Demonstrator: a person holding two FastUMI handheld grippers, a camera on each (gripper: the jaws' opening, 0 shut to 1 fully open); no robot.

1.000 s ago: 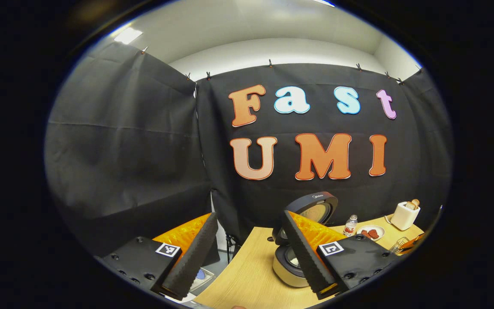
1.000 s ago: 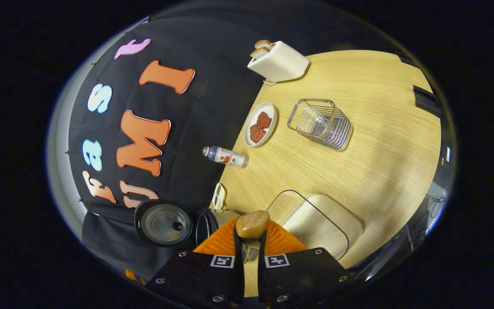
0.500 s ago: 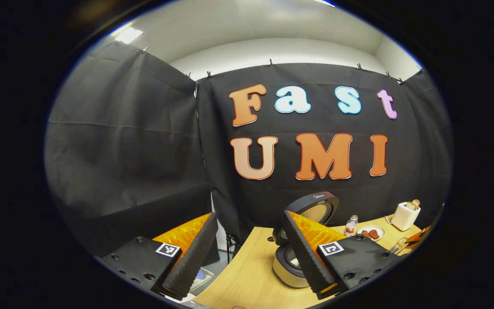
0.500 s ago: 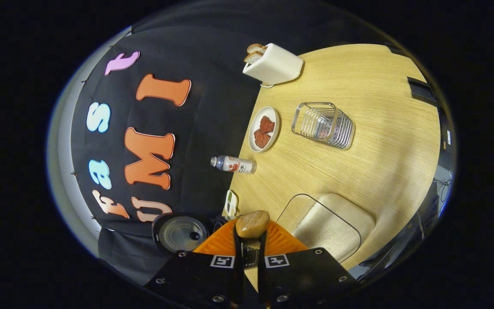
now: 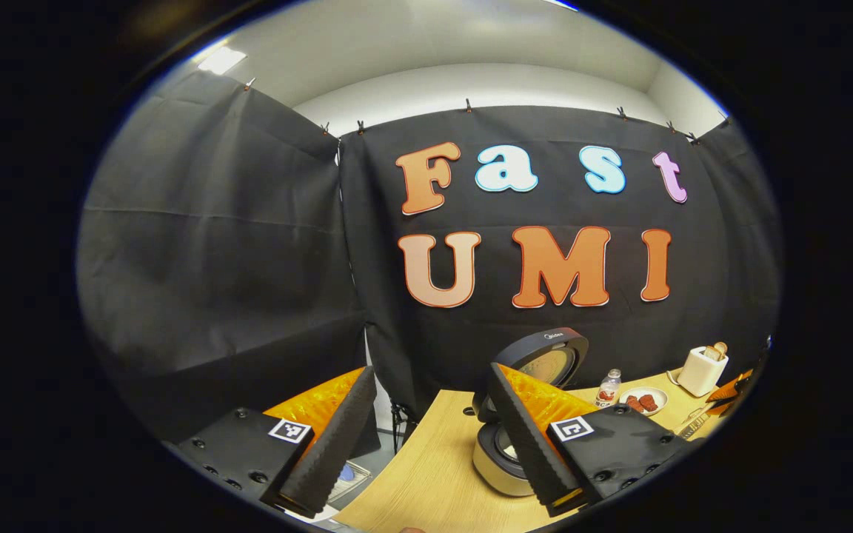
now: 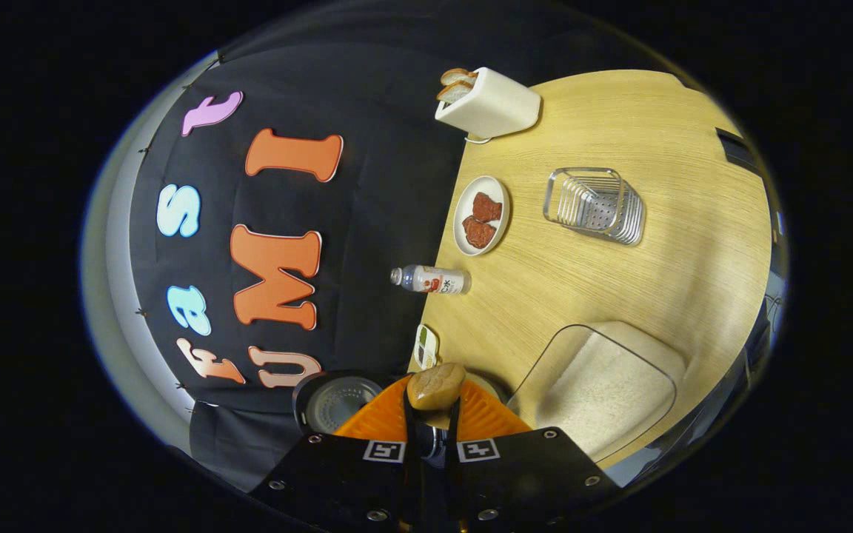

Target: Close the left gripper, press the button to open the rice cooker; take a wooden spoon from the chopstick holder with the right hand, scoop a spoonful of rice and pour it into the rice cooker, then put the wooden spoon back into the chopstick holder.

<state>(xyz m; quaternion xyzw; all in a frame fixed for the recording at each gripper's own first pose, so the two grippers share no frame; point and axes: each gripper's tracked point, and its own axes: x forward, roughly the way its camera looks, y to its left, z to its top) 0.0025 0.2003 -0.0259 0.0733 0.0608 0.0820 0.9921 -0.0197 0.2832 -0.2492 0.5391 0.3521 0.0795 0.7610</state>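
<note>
A light wood surface [image 6: 619, 296] stands against black cloth walls, with a pale ceiling above them in the left gripper view. In the right gripper view the surface carries a white toaster [image 6: 489, 107] holding bread slices, a small plate [image 6: 480, 216] with reddish pieces, a bottle [image 6: 432, 280] standing near the wall, the wire chopstick holder [image 6: 597, 206], and a clear container of rice [image 6: 600, 389] near the front edge. The right gripper [image 6: 432, 426] has its jaws closed on the wooden spoon [image 6: 435, 386], whose bowl sticks out just above them; the rice cooker's raised lid [image 6: 338, 400] peeks out beside the orange fingers. The left gripper view shows the rice cooker [image 5: 504, 463] more fully, lid up, near the surface's left end, partly behind one finger. The left gripper [image 5: 426, 437] hangs with its jaws wide apart, holding nothing. Far off, the toaster [image 5: 702, 368] and plate [image 5: 643, 401] appear small.
</note>
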